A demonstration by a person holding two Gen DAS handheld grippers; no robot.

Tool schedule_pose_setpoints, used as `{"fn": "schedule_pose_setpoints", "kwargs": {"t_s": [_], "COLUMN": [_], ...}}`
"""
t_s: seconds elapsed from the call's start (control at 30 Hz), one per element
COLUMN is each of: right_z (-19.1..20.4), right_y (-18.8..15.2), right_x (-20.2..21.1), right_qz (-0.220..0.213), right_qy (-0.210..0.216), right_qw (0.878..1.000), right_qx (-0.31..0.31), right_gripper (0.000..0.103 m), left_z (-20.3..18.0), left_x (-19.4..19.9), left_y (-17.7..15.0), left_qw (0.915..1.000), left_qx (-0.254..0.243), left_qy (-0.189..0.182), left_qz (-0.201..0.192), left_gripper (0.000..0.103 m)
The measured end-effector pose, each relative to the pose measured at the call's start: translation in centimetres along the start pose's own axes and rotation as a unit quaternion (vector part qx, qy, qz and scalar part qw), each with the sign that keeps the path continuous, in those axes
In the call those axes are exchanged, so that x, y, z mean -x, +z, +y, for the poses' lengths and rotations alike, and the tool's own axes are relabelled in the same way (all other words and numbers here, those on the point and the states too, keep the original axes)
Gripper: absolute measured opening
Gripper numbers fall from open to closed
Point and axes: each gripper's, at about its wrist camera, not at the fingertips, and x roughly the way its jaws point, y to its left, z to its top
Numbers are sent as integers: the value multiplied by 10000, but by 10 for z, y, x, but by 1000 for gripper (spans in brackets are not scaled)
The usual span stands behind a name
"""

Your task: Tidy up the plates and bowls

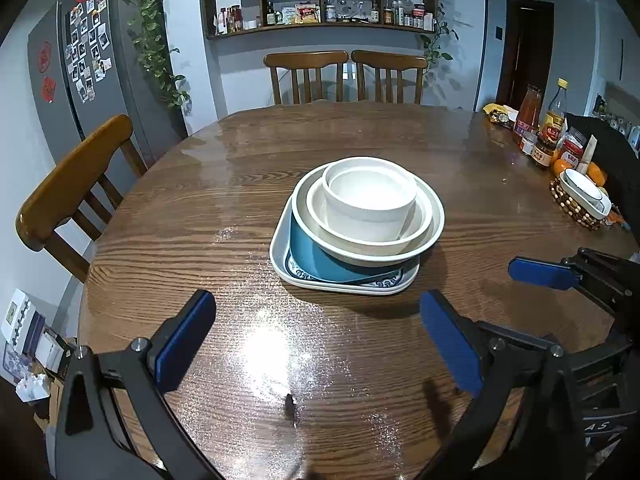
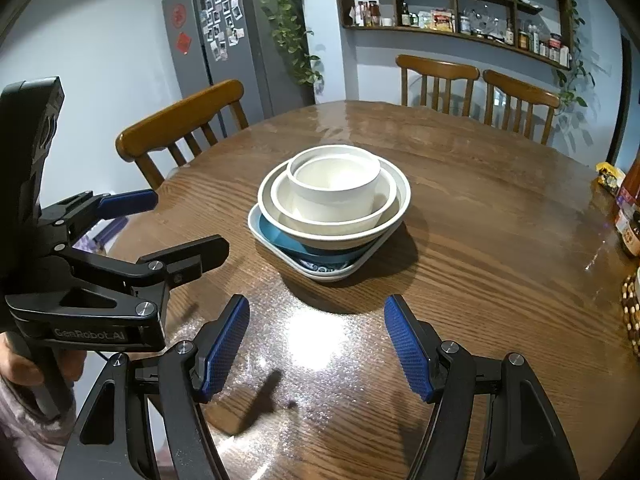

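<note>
A round wooden worktop [image 1: 168, 240] carries one stack of dishes near its middle. At the bottom lies a pale square plate [image 1: 280, 258] with rounded corners; on it rests a blue plate [image 1: 320, 266] with a patterned rim, tilted up on the left side. Above that sits a wide cream bowl [image 1: 434, 220], a smaller cream bowl [image 1: 420, 226] nested inside it, and a straight-sided white bowl [image 1: 370, 216] on top. The left claw [image 1: 316, 340] hangs over the worktop in front of the stack, its blue-padded fingers [image 1: 186, 344] spread apart with nothing between them. The right claw [image 2: 316, 350] is beside it, also short of the stack, its jaws standing apart and empty above the bare wood. In the right wrist view a hand [image 2: 20, 364] grips the handle of the left claw. Three wooden chairs [image 1: 72, 196] stand around the worktop. Bottles and jars [image 1: 548, 128] crowd the far right edge, beside a white dish [image 1: 584, 194] on a beaded mat. A grey fridge [image 1: 100, 80] covered in photos stands behind, with wall shelves [image 1: 320, 4] of jars.
</note>
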Motion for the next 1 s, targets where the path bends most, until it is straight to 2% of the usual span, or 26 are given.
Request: {"fn": "schedule_pose_setpoints", "kwargs": {"t_s": [0.43, 0.63, 1.0], "right_z": [2, 3, 1], "right_y": [-2, -3, -4], "right_x": [0, 1, 1], "right_qz": [35, 21, 39], "right_qy": [25, 40, 54], "right_qw": [10000, 10000, 10000], "right_qx": [10, -7, -37], "right_gripper": [71, 71, 71], "left_z": [-3, -2, -2], "left_x": [4, 3, 0], "left_y": [-2, -2, -3], "left_qw": [10000, 9999, 10000], "left_qx": [-70, -24, -9], "left_qy": [-25, -151, -60], "left_qz": [-6, 16, 65], "left_gripper": [102, 102, 102]}}
